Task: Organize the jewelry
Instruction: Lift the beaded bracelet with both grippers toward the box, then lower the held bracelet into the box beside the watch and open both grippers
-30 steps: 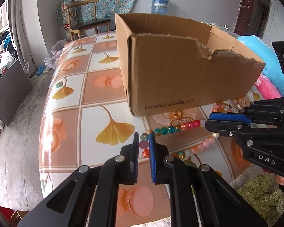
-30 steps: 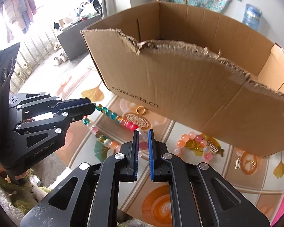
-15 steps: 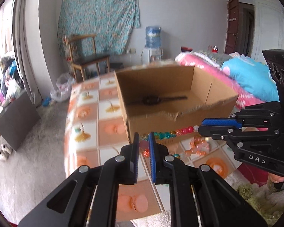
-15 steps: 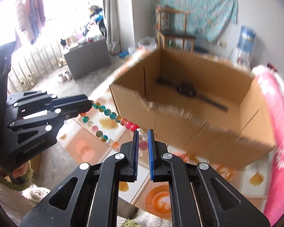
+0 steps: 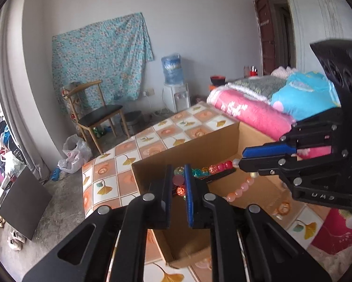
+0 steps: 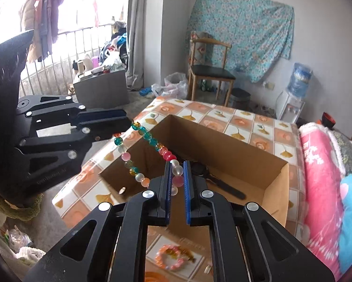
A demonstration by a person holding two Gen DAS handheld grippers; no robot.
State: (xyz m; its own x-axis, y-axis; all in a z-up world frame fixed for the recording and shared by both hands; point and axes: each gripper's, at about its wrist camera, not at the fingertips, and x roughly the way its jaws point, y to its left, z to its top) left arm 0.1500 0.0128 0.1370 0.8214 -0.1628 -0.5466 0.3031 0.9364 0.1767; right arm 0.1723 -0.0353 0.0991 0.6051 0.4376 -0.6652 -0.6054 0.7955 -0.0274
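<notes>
The left gripper (image 5: 176, 181) clamps one end of the bead necklace (image 6: 150, 141), and the right gripper (image 6: 177, 178) pinches the other end. The strand sags between them in the air, just above the open cardboard box (image 6: 222, 141), which sits on the tiled table (image 6: 246, 122) below both grippers.

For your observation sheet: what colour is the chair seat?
Black, on a light wooden frame; the chair shows best in the right wrist view.

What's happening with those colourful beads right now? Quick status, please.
Left gripper and right gripper both shut on the bead necklace. Necklace strung between them above the open cardboard box. A dark watch already inside; nothing in the way.
</notes>
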